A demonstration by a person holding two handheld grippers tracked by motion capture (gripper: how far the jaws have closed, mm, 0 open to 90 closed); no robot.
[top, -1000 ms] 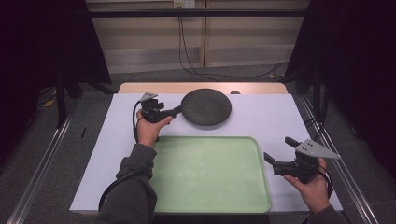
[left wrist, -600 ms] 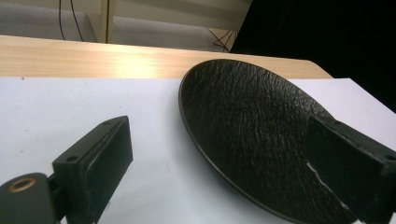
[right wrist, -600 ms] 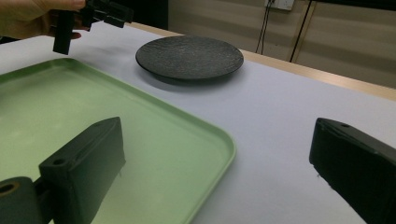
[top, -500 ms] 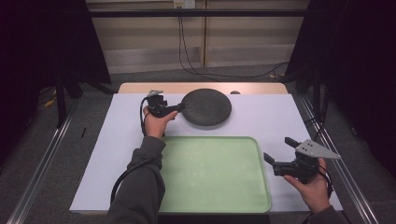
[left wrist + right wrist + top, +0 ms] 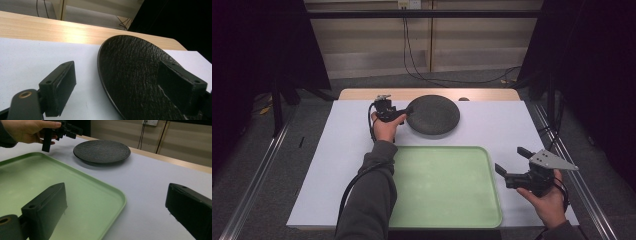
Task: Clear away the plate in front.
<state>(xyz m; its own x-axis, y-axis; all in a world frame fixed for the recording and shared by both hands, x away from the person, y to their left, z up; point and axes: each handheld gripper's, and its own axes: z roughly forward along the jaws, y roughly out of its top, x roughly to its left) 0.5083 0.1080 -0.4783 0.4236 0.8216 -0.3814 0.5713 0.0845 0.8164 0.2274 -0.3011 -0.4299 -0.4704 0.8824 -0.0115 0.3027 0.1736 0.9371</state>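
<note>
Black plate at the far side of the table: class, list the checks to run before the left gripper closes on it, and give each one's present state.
1. Black plate rim between left gripper jaws: ok.
2. Jaws, which have just been closing, apart from the rim: ok.
3. Pad over the plate's face: ok.
4. Green tray bare: ok.
5. Right gripper open, away from the plate: ok.
6. Grip depth sufficient: cannot tell.

I am seeing one round black slate-textured plate, lying flat on the white table cover beyond the tray.
</note>
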